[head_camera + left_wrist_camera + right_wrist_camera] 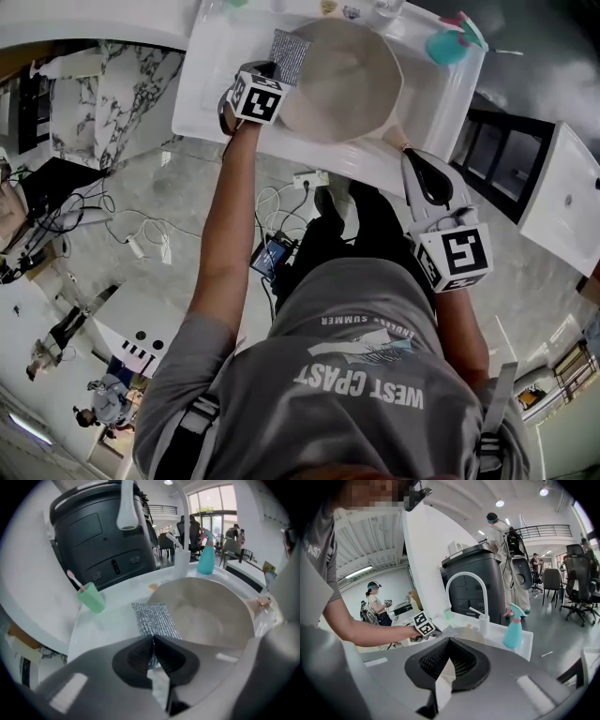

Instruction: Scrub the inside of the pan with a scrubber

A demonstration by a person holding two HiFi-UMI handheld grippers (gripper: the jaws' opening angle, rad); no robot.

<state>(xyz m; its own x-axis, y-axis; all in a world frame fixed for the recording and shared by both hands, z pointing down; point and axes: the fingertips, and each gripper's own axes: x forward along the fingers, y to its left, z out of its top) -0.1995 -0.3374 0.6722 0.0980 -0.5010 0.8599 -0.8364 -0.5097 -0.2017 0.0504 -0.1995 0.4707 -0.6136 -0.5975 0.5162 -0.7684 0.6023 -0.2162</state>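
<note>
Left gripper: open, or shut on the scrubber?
The left gripper is shut on the scrubber: its fingers meet with the silver mesh pinched between them.

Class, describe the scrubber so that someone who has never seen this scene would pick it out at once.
Find the white sink unit with a big round pale pan lying in it. At the pan's rim the left gripper pinches a flat square pad, the scrubber. Nothing else nearby is a silvery, glittering mesh.

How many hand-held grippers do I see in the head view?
2. The left hand-held gripper holds the scrubber at the rim of the pan; the right hand-held gripper is by the pan handle. None seems hidden.
</note>
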